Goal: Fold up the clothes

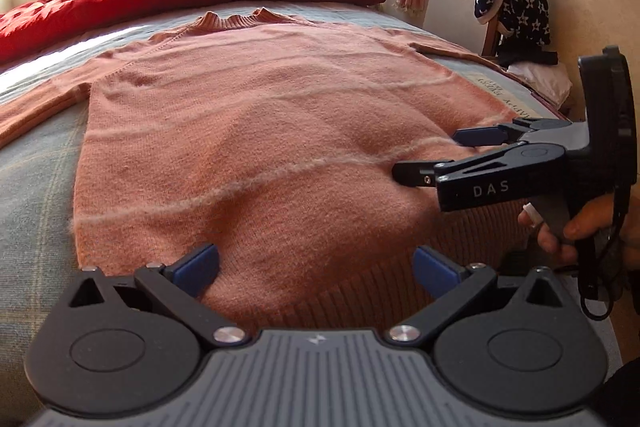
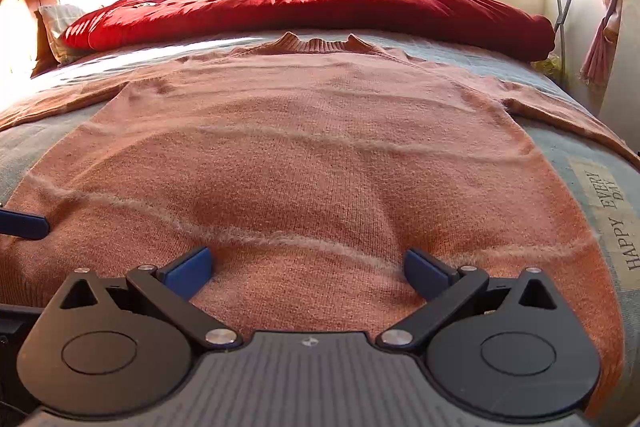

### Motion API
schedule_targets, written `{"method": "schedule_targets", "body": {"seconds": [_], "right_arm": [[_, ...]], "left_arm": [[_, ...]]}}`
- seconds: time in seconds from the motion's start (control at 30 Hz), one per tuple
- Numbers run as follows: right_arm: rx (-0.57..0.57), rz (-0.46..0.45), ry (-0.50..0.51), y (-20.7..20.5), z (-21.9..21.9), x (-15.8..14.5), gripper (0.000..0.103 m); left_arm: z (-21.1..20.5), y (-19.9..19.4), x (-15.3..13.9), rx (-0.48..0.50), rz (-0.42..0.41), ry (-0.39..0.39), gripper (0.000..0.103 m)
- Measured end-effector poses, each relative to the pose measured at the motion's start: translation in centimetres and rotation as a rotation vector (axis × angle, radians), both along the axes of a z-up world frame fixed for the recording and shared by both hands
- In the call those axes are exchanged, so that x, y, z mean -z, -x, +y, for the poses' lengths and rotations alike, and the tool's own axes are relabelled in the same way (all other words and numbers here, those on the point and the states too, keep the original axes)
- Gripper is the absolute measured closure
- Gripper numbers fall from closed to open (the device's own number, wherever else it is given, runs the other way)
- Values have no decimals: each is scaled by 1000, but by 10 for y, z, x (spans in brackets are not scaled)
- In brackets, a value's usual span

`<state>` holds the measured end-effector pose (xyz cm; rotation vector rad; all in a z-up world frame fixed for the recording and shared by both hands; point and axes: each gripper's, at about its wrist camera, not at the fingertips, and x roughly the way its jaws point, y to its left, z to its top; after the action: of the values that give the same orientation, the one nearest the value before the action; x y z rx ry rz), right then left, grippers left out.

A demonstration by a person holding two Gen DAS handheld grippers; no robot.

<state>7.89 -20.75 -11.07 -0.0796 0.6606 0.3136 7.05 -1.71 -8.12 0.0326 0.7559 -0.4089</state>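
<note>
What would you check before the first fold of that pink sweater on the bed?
1. Sweater spread flat, front up: ok, only slight ripples.
2. Both sleeves out to the sides: ok.
3. Left gripper open over the hem: ok.
4. Right gripper open over the hem: ok.
5. Red duvet clear of the collar: ok, apart.
6. Fingers already touching the cloth: cannot tell.
</note>
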Motion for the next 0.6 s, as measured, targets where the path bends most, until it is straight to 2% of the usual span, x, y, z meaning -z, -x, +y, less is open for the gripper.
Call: {"method": "schedule_targets", "body": {"seconds": [0.2,0.3,0.6], "right_arm": [[16,-15,2,2,2,1,0],[19,-10,7,4,2,-1,0],[-3,21,6,32,-15,-10,0]], "left_arm": [[17,-5,-12,-51,-8,32,1],[20,-16,-5,-88,43,56,1],[25,4,3,-101,8,49,1]]}}
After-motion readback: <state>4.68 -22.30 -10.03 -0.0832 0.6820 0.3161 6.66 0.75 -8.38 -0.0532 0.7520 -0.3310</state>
